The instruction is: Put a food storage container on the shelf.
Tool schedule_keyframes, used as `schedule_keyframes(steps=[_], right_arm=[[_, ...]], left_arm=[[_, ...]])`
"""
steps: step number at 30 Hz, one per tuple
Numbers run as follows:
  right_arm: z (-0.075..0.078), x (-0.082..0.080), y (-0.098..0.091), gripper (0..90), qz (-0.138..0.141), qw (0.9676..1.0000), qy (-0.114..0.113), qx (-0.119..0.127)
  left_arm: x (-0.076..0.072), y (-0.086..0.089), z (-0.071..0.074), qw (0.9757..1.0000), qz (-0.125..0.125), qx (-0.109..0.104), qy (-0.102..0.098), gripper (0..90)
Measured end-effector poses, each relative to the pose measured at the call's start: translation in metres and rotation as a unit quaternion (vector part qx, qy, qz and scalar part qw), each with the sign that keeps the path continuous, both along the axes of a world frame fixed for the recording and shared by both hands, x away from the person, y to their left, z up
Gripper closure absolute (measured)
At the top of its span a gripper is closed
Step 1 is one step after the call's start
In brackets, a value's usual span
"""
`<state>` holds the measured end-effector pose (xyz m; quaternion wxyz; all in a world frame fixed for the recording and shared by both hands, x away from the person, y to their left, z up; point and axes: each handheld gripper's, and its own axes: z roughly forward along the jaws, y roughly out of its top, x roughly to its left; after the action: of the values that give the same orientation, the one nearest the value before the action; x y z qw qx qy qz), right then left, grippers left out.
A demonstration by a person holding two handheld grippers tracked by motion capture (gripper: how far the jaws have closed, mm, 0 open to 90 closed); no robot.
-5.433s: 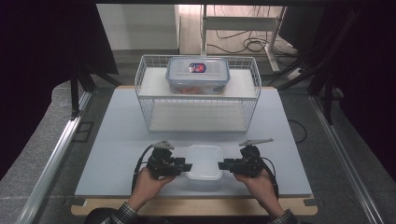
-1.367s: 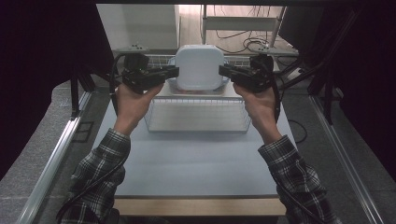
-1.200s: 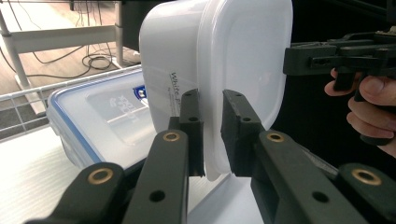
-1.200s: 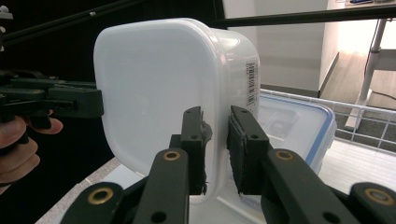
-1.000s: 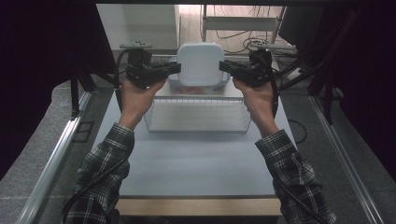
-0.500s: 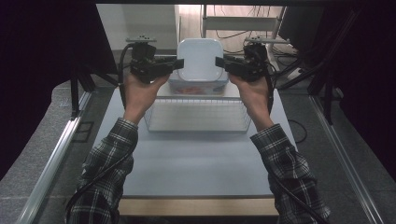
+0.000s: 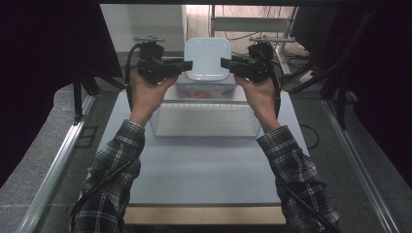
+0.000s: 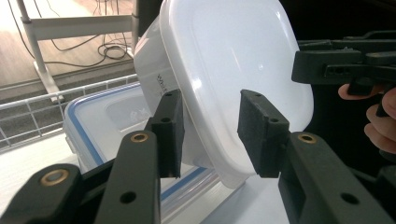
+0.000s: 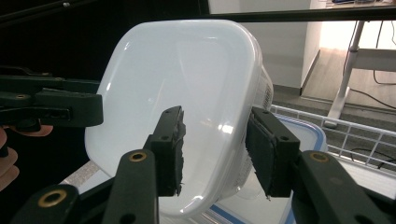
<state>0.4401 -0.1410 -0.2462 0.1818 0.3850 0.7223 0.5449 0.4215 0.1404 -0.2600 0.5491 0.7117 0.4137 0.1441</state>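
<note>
White plastic tub (image 7: 208, 58) tilted on edge atop blue-rimmed lidded container (image 8: 100, 121) on wire rack (image 7: 204, 119). Left gripper (image 7: 187, 65) & right gripper (image 7: 225, 63) jaws straddle tub's rim; clamped or not, can't tell.

L gripper (image 7: 183, 64) & R gripper (image 7: 224, 63) flank tilted white tub (image 7: 208, 58) above rack (image 7: 206, 121).

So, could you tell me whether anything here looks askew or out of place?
Yes: the white container is tipped steeply on edge, its lower edge on the blue-rimmed lidded box atop the wire rack. The left gripper and right gripper flank it, jaws apart.
</note>
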Motion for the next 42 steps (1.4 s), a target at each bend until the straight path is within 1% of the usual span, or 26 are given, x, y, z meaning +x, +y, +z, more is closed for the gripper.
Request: schedule_keyframes(steps=[3,4,5,6,8,10,11,14,17,20,21,23,25,27,28,29,30,32,34,35,36,37,38,39,40,42], right_arm=[[-0.001,0.001,0.000,54.9,0.000,1.0000,0.001,-0.001],[-0.001,0.002,0.000,51.2,-0.002,1.0000,0.000,-0.006],[-0.001,0.002,0.000,51.2,-0.002,1.0000,0.000,-0.006],[-0.001,0.004,0.001,48.8,-0.008,0.9999,0.000,-0.008],[-0.001,0.005,0.001,48.7,-0.010,0.9999,0.000,-0.009],[-0.001,0.006,0.001,48.0,-0.011,0.9999,-0.001,-0.010],[-0.001,0.007,0.001,45.4,-0.019,0.9997,-0.005,-0.013],[-0.001,0.008,0.003,45.2,-0.029,0.9994,-0.009,-0.014],[-0.001,0.009,0.006,47.7,-0.041,0.9989,-0.019,-0.016],[0.000,0.011,0.008,53.3,-0.047,0.9987,-0.018,-0.013],[0.000,0.011,0.008,53.3,-0.047,0.9987,-0.018,-0.013],[0.001,0.013,0.009,56.7,-0.048,0.9986,-0.018,-0.015],[0.001,0.014,0.009,56.8,-0.048,0.9986,-0.015,-0.016],[0.001,0.015,0.009,56.7,-0.047,0.9987,-0.016,-0.016],[0.001,0.015,0.008,56.1,-0.046,0.9987,-0.015,-0.016],[0.001,0.015,0.007,55.1,-0.045,0.9988,-0.015,-0.016],[0.002,0.015,0.006,53.4,-0.042,0.9989,-0.016,-0.015],[0.002,0.014,0.005,52.3,-0.039,0.9990,-0.016,-0.015],[0.005,0.011,0.004,46.7,-0.024,0.9995,-0.017,-0.014],[0.005,0.009,0.003,44.6,-0.017,0.9996,-0.016,-0.015],[0.006,0.008,0.003,42.4,-0.008,0.9997,-0.015,-0.017],[0.006,0.007,0.002,40.4,-0.002,0.9997,-0.013,-0.020],[0.005,0.005,0.002,38.1,0.004,0.9996,-0.011,-0.024],[0.005,0.005,0.002,38.1,0.004,0.9996,-0.011,-0.024],[0.004,0.001,0.001,33.7,0.012,0.9995,-0.012,-0.027],[0.002,0.000,0.000,31.6,0.017,0.9993,-0.010,-0.031]], left_arm=[[0.001,-0.002,0.000,1.0000,0.005,0.004,0.003,59.6],[0.003,-0.002,-0.001,1.0000,0.005,0.007,0.004,58.6],[0.003,-0.002,-0.001,1.0000,0.005,0.007,0.004,58.6],[0.003,-0.002,-0.002,1.0000,0.005,0.004,0.004,58.4],[0.005,-0.002,-0.003,1.0000,0.004,-0.002,0.005,58.0],[0.005,-0.002,-0.002,1.0000,0.005,-0.002,0.006,57.2],[0.005,-0.003,-0.001,0.9999,0.008,0.003,0.005,56.6],[0.007,-0.004,0.000,0.9998,0.016,0.007,0.004,52.1],[0.008,-0.005,0.001,0.9997,0.023,0.010,0.001,51.3],[0.010,-0.006,0.003,0.9995,0.028,0.013,-0.001,50.6],[0.011,-0.006,0.004,0.9994,0.032,0.016,-0.001,50.6],[0.012,-0.007,0.005,0.9991,0.038,0.018,-0.001,49.8],[0.014,-0.008,0.005,0.9990,0.041,0.019,-0.003,49.6],[0.014,-0.008,0.006,0.9987,0.047,0.021,-0.004,49.7],[0.013,-0.008,0.007,0.9987,0.046,0.018,-0.011,49.5],[0.012,-0.009,0.007,0.9985,0.048,0.022,-0.016,50.4],[0.011,-0.009,0.009,0.9987,0.040,0.021,-0.022,50.7],[0.010,-0.010,0.010,0.9990,0.035,0.019,-0.022,50.6],[0.007,-0.009,0.011,0.9990,0.029,0.020,-0.026,48.7],[0.006,-0.008,0.012,0.9992,0.024,0.017,-0.026,47.5],[0.004,-0.008,0.012,0.9997,0.011,0.012,-0.019,45.8],[0.004,-0.008,0.012,0.9997,0.011,0.012,-0.019,44.5],[0.001,-0.007,0.012,0.9996,0.008,0.018,-0.021,43.0],[0.000,-0.006,0.011,0.9995,0.006,0.023,-0.022,43.0],[-0.002,-0.006,0.011,0.9995,0.002,0.025,-0.020,38.8],[-0.005,-0.005,0.008,0.9995,-0.003,0.027,-0.016,37.4]])
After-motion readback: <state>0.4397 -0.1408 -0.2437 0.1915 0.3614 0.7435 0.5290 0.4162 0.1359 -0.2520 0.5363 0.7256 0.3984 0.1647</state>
